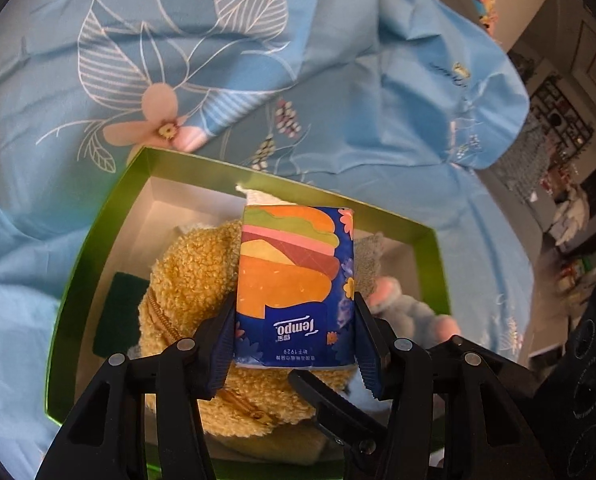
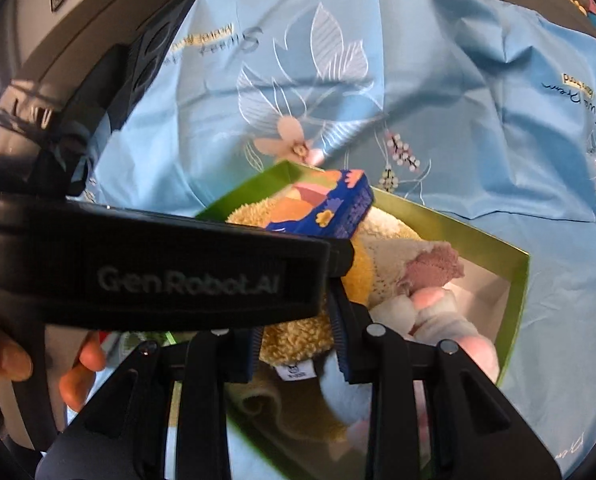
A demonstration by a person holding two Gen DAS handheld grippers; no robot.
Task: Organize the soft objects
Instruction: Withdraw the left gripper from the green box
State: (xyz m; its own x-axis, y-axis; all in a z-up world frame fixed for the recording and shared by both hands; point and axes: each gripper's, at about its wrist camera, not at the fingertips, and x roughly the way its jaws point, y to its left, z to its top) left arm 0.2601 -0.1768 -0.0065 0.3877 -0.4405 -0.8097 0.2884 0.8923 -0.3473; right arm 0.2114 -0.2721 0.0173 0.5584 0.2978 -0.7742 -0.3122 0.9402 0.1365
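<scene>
the left hand-held gripper (image 1: 294, 336) is clamped on the tissue pack (image 1: 296, 280) above the green box (image 1: 98, 240); the right hand-held gripper (image 2: 298, 344) stands partly apart, empty. released here, the pack may slide off the heaped plush toy (image 1: 194, 272).

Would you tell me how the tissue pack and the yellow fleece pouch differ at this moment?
The tissue pack is smooth, glossy and boxy, printed with a burger; the yellow fleece pouch is fuzzy, plain and rounded, with a zip. The pack is clamped in the left gripper above the green box; the pouch lies inside it. Both are soft.
</scene>
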